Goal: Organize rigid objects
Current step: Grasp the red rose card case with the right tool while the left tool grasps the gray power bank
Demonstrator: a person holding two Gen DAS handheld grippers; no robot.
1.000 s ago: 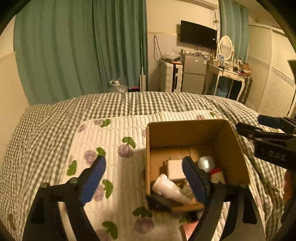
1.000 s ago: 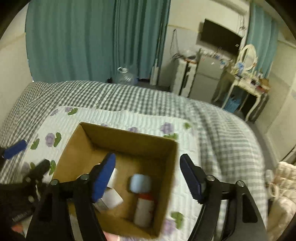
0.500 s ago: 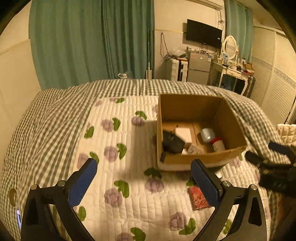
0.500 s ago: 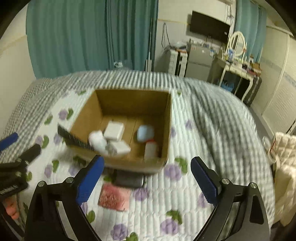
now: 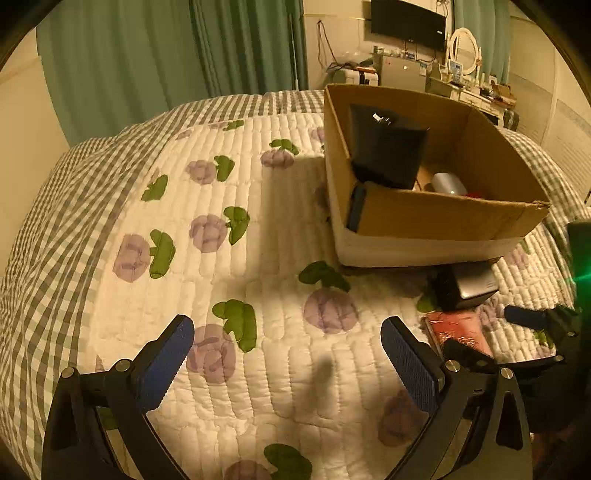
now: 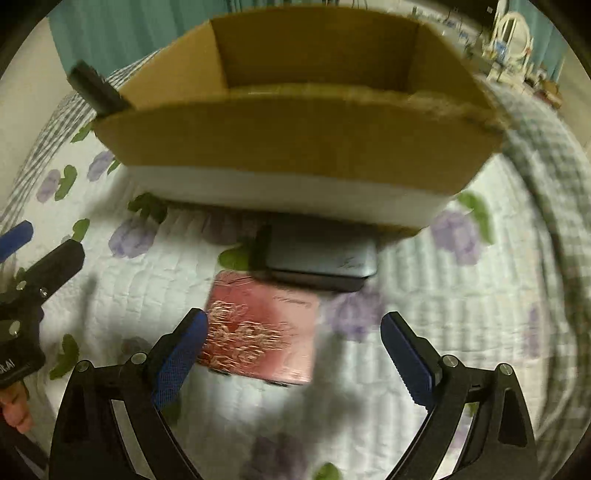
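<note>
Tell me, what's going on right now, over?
Left gripper open, empty. Right gripper open over red box. Grey case beside it, against cardboard box. Nothing blocking.

Warm, dim light filled the room. Green curtains [image 5: 155, 62] hung along the far wall. At far right a black TV [image 5: 408, 23] was mounted above a cluttered dresser [image 5: 476, 96] with what looked like an oval mirror [image 5: 466, 41]. A gingham bedspread [image 5: 48, 229] lay under a floral quilt [image 5: 258, 266].
</note>
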